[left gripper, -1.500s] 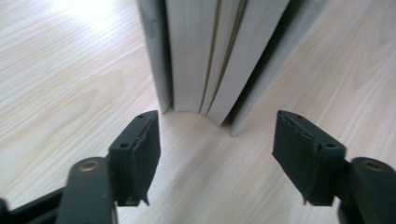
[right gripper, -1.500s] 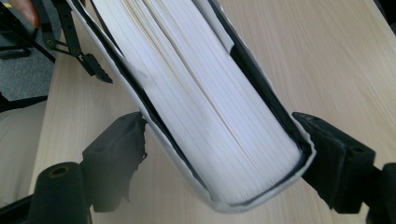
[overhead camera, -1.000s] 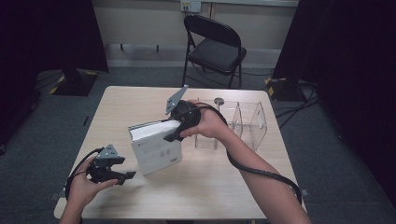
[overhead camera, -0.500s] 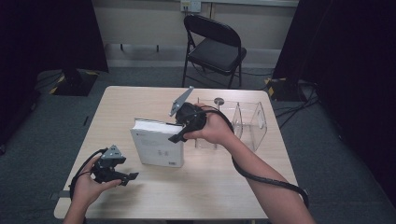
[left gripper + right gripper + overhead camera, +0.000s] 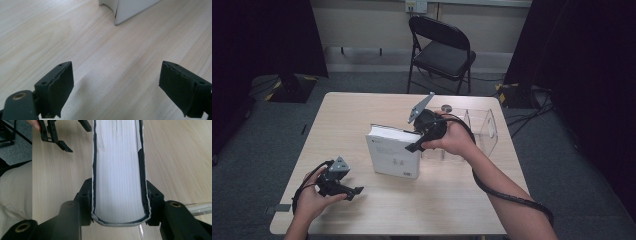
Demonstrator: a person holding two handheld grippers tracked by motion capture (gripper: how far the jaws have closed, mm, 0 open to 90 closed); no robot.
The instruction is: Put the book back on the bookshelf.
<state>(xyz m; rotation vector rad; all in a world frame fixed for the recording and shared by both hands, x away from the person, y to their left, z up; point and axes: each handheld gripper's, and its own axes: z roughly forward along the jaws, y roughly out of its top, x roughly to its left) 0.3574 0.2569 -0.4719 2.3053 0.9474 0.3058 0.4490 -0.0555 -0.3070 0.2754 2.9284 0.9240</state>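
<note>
The right hand-held gripper clenches the thick white paperback book, hiding its far edge; the left hand-held gripper, just widening, gapes over the pale wooden bench.

Book cover has small print; prob. a title, too tiny to read.

the room is dim around its edges, black drapes swallowing the sides, while overhead light falls evenly on the pale table and leaves soft, short shadows under the white book. the high view is a little soft and grainy, with no glare. in the left gripper view the wood grain is bright and fairly sharp, the near black pads slightly blurred. in the right gripper view the page edges are washed pale, and the close jaws look smeared and bowed outward at the bottom.
</note>
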